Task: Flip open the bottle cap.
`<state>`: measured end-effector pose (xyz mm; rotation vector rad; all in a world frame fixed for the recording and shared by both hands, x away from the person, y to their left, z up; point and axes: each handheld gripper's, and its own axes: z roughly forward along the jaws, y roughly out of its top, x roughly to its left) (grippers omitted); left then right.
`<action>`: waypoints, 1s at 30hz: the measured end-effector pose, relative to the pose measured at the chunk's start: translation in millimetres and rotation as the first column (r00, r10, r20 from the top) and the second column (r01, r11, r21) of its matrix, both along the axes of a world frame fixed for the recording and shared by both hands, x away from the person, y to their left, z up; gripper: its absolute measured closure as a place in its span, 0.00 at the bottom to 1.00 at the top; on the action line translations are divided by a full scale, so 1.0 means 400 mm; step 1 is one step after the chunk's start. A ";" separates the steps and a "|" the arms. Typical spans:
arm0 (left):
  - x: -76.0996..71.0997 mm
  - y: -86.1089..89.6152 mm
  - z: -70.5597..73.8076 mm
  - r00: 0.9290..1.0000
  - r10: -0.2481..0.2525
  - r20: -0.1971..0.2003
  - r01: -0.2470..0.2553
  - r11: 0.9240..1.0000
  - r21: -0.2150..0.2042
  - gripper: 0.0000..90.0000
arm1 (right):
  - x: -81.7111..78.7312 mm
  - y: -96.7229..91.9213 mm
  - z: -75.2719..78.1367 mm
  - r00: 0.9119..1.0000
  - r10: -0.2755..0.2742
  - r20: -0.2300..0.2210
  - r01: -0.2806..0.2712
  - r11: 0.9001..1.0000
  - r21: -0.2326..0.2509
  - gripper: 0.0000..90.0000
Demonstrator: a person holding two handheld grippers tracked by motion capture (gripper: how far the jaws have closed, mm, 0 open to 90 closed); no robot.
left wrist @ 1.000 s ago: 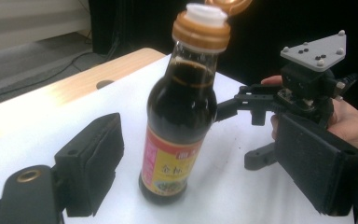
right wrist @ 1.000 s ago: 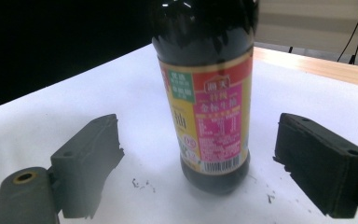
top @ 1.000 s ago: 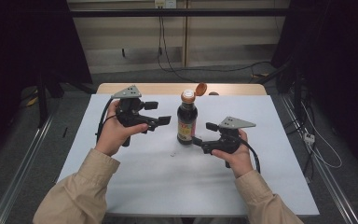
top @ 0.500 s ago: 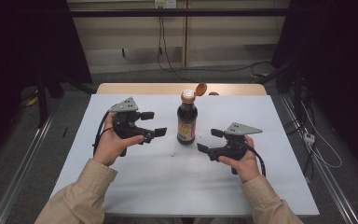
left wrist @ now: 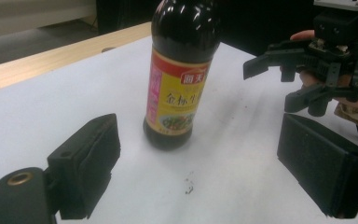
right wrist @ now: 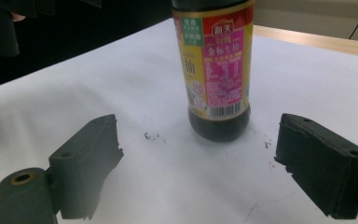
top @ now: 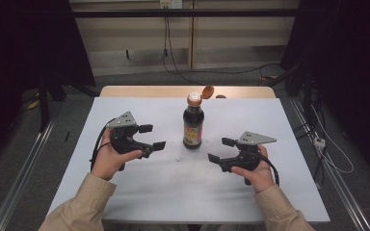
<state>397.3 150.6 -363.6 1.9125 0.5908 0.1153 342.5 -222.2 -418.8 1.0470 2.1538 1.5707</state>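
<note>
The left claw (top: 152, 137) is held wide open with nothing between its jaws, low over the bench (top: 125, 192) and to the left of the bottle (top: 193, 122); in the left gripper view its pads (left wrist: 86, 163) are seen apart from the bottle, which stands ahead of them. The right claw (top: 220, 150) is likewise open and empty, aimed at the bottle's base from the right, with a gap left between pad (right wrist: 324, 163) and glass in the right gripper view. The bottle, dark and labelled, is stood upright near the middle of the bench, its orange flip cap (top: 207, 92) hinged open at the top. A few dark specks (top: 178, 159) are seen on the white sheet just in front of it. The step in hand is judged to be the approach: neither claw is touching the bottle yet. For the next move, one claw would need to be brought level around the body below the shoulder and closed gently so the bottle is steadied, since an open bottle could spill if tipped; the cap could then be pressed down by the other.
</note>
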 end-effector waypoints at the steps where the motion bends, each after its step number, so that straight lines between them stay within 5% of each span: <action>1: -0.003 0.003 -0.004 1.000 0.004 0.000 -0.004 1.000 0.002 0.14 | -0.002 -0.002 -0.001 1.000 0.001 0.001 -0.001 1.000 -0.002 0.14; 30: -0.055 0.091 -0.082 0.999 0.017 -0.031 -0.017 1.000 0.012 0.10 | -0.050 -0.050 -0.011 1.000 -0.005 0.002 0.005 1.000 -0.012 0.14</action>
